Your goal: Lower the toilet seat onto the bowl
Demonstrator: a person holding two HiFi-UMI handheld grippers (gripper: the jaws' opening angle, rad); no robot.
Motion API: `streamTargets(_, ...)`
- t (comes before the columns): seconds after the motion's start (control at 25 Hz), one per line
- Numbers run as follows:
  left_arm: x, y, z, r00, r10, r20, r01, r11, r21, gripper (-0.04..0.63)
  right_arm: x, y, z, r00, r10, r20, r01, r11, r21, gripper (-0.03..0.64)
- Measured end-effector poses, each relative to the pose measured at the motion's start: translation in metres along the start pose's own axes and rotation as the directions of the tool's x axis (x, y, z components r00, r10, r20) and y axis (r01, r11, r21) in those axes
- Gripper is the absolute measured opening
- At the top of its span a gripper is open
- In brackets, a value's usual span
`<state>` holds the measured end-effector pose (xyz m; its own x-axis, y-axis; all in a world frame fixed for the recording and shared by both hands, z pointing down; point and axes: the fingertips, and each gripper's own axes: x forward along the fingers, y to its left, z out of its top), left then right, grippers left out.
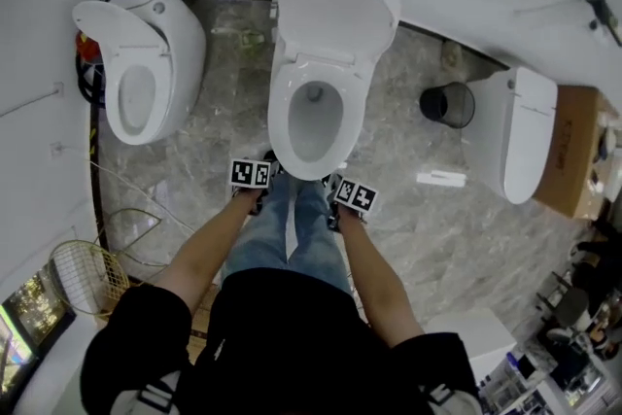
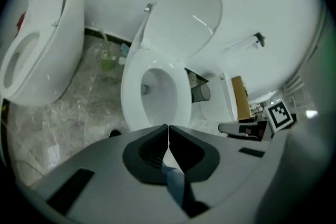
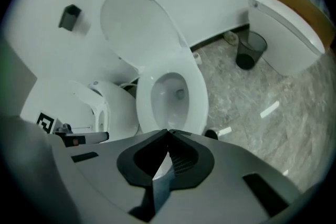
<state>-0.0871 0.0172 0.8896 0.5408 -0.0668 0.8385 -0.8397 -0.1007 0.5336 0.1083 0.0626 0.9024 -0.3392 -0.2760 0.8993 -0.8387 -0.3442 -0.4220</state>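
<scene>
the toilet on the left [image 1: 141,63] has its own cover part-raised, so one risk is reaching for the wrong fixture. the left gripper [image 2: 168,126] is clenched on nothing, tips meeting in front of the middle bowl. it is held low by the person's knee and well short of the toilet.

on the middle toilet the toilet seat [image 1: 280,117] looks already flat on the bowl [image 1: 313,117], a white ring round the opening. only the solid lid [image 1: 335,10] stands up against the wall. i judge the seat's step done; if the lid is meant, it is untouched. with closed tips it could only be nudged. smooth plastic may slide off them, and a lid tipped past its balance could drop and bang. the reach also goes over the open bowl.

the right gripper [image 3: 168,131] is likewise shut tight and empty, beside the other knee. the bin [image 1: 447,104] and the closed toilet on the right [image 1: 510,131] are well apart from any reach.

hard to tell: whether that ring is truly a seat or a bare rim, since the hinge area is small in every view. from the head view the marker cubes cover both sets of jaws. the other gripper shows only as a sliver at each gripper view's edge.
</scene>
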Motion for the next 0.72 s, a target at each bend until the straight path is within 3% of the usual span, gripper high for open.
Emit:
streamTargets(0.12,-0.046,-0.035,0.035,0.988,-0.066,0.141,0.05,0.992,0.115,0.009,-0.051,0.038,0.047,0.988,0.073,0.135,-0.043,0.977,-0.208,0.018)
streamTargets(0.24,-0.104,-0.065,0.083,0.932,-0.117,0.343,0.071,0.987,0.143,0.008,-0.107,0.078,0.095,0.95,0.155,0.271,-0.043,0.924,-0.381,0.018)
streamTargets(0.36,-0.164,-0.104,0.121,0.843,-0.158,0.515,0.063,0.978,0.197,0.008,-0.169,0.121,0.135,0.891,0.249,0.379,-0.003,0.839,-0.544,0.018)
streamTargets(0.48,-0.226,-0.15,0.15,0.75,-0.196,0.631,-0.012,0.951,0.309,0.008,-0.235,0.163,0.167,0.809,0.325,0.49,0.072,0.772,-0.632,0.017)
streamTargets(0.64,-0.315,-0.199,0.174,0.605,-0.256,0.754,-0.137,0.899,0.416,0.008,-0.325,0.225,0.19,0.674,0.401,0.621,0.182,0.724,-0.665,0.017)
streamTargets(0.72,-0.361,-0.223,0.177,0.524,-0.289,0.801,-0.205,0.87,0.448,0.008,-0.374,0.248,0.194,0.587,0.428,0.687,0.235,0.722,-0.651,0.018)
